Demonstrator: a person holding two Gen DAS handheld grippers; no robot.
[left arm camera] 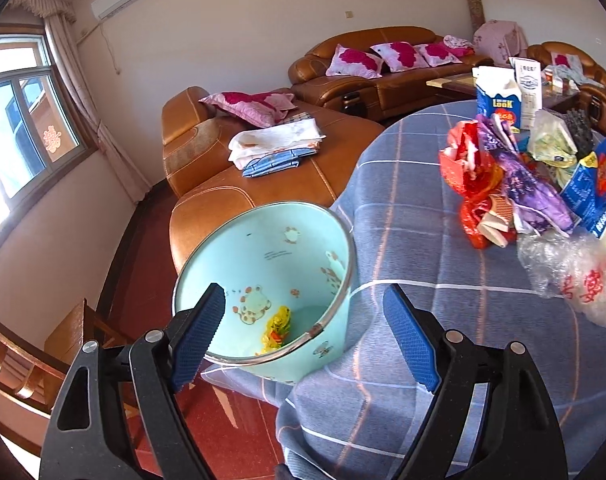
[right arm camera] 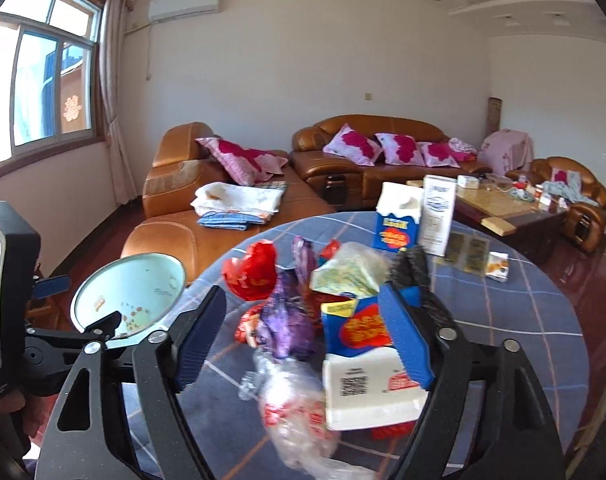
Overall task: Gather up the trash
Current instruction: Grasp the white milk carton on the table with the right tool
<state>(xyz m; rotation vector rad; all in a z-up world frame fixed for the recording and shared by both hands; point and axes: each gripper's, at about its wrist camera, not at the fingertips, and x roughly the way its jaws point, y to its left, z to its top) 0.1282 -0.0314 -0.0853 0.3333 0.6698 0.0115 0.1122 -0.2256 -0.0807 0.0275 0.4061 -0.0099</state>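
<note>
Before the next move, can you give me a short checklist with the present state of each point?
1. Left tongs open, nothing between them: ok.
2. Right tongs open: ok.
3. Light blue bin within view beside the table: ok.
4. Bin has room, only a yellow wrapper inside: ok.
5. Trash pile cleared from the table: not ok.
6. Blue and white carton free of the right tongs: cannot tell.

A pale mint bin printed with small cartoon bears (left arm camera: 271, 256) sits beside the grey-blue cloth crossed by white and peach lines (left arm camera: 403, 216); crumpled red (left arm camera: 469, 184) and purple foil wrappers (left arm camera: 531, 188) lie heaped there.
</note>
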